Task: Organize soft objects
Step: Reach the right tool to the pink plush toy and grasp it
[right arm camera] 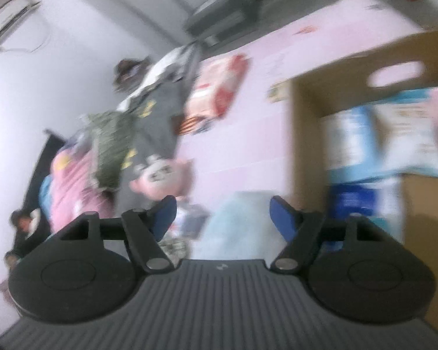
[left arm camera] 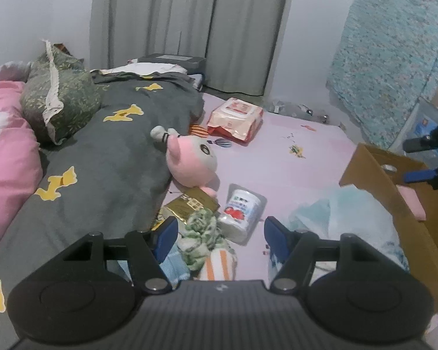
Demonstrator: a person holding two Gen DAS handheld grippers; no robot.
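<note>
My left gripper [left arm camera: 221,234] is open and empty, low over a heap of soft things: a green-and-white knitted cloth [left arm camera: 203,229], an orange-striped cloth [left arm camera: 219,265] and a blue cloth [left arm camera: 175,265]. A pink plush toy [left arm camera: 191,157] lies on the pink floor mat [left arm camera: 292,157] beside the grey bedding [left arm camera: 114,151]. A light blue cloth [left arm camera: 347,218] lies beside the cardboard box [left arm camera: 394,204]. My right gripper [right arm camera: 223,214] is open and empty at the box [right arm camera: 312,99]; it also shows in the left wrist view [left arm camera: 423,172]. The right wrist view is blurred.
A white wipes canister [left arm camera: 242,207], a gold packet [left arm camera: 189,204] and a red-and-white wipes pack [left arm camera: 235,118] lie on the mat. A green pillow [left arm camera: 58,93] and pink bedding [left arm camera: 5,134] lie left. Blue-and-white packages [right arm camera: 379,140] sit in the box.
</note>
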